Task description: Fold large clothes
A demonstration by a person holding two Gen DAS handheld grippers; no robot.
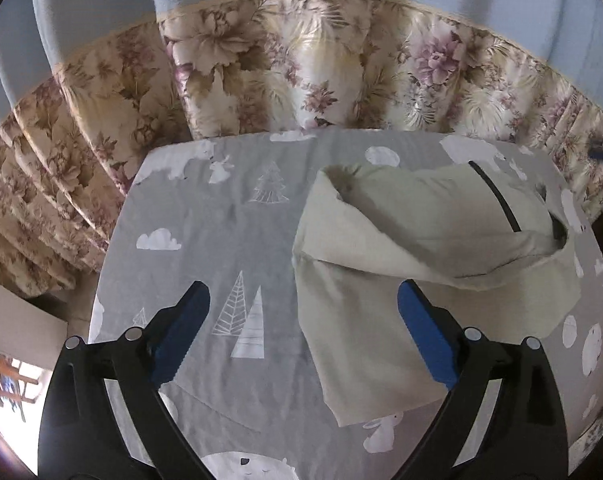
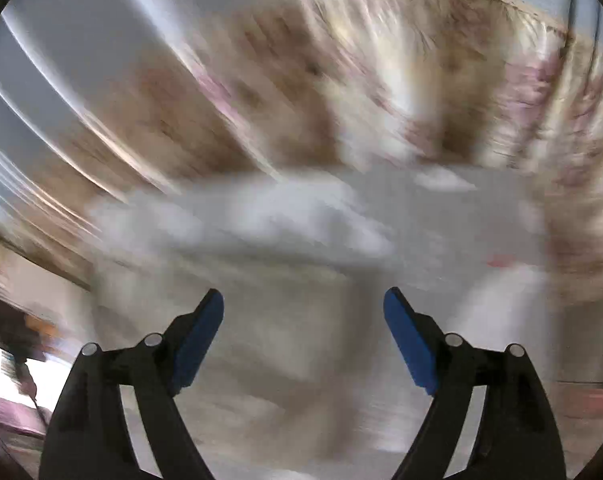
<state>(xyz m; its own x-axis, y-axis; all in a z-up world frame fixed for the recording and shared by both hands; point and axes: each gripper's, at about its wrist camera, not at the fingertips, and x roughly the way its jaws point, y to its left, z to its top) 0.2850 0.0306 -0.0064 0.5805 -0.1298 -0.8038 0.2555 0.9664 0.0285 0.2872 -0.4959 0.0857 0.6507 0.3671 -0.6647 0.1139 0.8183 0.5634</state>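
A pale cream garment (image 1: 385, 280) with a dark zip lies partly folded on the right half of a grey printed sheet (image 1: 205, 216). One flap is doubled over its upper part. My left gripper (image 1: 303, 292) hovers above the sheet at the garment's left edge, jaws wide open and empty; its right blue pad (image 1: 425, 336) is over the cloth. In the right wrist view my right gripper (image 2: 303, 300) is open with nothing between its blue pads (image 2: 199, 340). That picture is heavily smeared; a pale mass below it may be the garment.
Floral beige and mauve curtains (image 1: 301, 68) hang behind the far edge of the sheet. The sheet-covered surface drops off at the left edge (image 1: 105, 272). A wooden chair (image 1: 9, 384) shows at the lower left, beyond that edge.
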